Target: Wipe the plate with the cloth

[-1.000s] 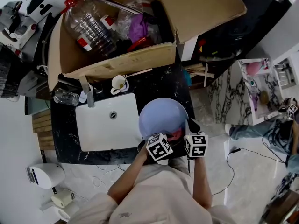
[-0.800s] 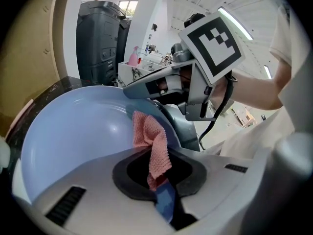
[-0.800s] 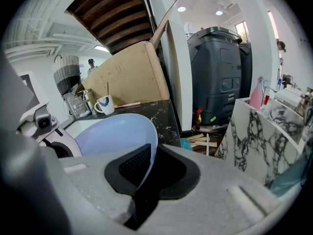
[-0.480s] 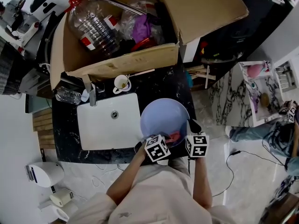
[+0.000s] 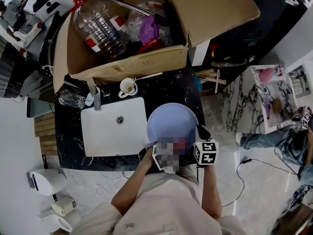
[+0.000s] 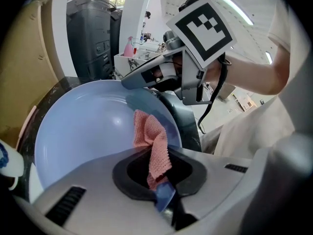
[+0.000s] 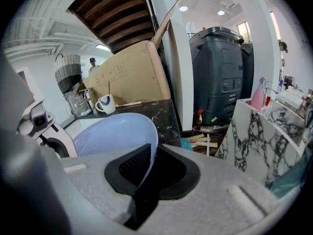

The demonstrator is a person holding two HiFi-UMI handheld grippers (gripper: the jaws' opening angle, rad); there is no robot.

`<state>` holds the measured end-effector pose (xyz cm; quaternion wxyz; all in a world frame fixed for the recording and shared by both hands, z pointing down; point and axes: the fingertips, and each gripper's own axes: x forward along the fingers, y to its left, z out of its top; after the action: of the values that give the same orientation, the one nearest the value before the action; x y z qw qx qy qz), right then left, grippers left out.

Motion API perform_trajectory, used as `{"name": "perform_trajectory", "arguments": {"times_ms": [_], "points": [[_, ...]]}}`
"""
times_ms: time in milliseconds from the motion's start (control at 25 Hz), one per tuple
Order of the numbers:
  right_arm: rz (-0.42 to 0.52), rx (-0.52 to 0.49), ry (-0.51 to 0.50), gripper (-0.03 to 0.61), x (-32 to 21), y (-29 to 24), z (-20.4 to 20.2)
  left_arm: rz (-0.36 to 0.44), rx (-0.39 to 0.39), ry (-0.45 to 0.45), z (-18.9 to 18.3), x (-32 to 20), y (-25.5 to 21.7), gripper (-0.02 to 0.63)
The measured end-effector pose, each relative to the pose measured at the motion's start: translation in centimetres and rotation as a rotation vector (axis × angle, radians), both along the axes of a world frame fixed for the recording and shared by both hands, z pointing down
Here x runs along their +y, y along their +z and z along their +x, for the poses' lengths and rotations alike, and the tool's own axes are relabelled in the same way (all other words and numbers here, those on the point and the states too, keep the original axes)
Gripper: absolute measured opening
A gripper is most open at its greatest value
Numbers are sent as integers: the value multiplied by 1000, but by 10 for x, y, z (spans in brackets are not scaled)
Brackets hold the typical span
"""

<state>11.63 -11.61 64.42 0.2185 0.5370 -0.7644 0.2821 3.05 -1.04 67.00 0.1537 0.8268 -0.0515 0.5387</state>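
Black marble counter (image 5: 168, 89) carried a white sink (image 5: 110, 131), with a big open box (image 5: 129, 65) hard behind it and a mug (image 5: 127, 87) between the two. You held the plate (image 5: 171, 121) just right of the sink, above the counter's near edge and close to your body.

Your right claw (image 7: 146, 155) was closed on the plate's rim, which ran between both jaws with the plate tilted up on edge. Your left claw (image 6: 157, 173) was clamped on the pink cloth (image 6: 150, 141). A loose fold stood up from the jaws against the plate's inner face, near the rim by the right claw.

The wipe looked to be under way. To do it well, you needed to press the fold flat and let the cloth, not the jaw tips, meet the surface. Sweeping in arcs from the rim toward the middle and answering each push with the right claw would have stopped the plate twisting in its pinch.

Room was tight on your side, where the two claws sat near each other. The far rim had free space above the counter, and the box wall and mug were well clear of it. The sink lay open to the left.
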Motion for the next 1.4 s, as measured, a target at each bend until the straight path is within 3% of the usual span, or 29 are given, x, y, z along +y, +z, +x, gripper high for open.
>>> {"name": "perform_trajectory", "arguments": {"times_ms": [200, 720, 1400], "points": [[2, -2, -4, 41, -1, 0, 0, 4, -36, 37, -3, 2, -5, 34], [-2, -4, -12, 41, -1, -1, 0, -7, -96, -3, -25, -3, -4, 34], [-7, -3, -16, 41, -1, 1, -1, 35, -144, -73, -52, -23, 0, 34]]}}
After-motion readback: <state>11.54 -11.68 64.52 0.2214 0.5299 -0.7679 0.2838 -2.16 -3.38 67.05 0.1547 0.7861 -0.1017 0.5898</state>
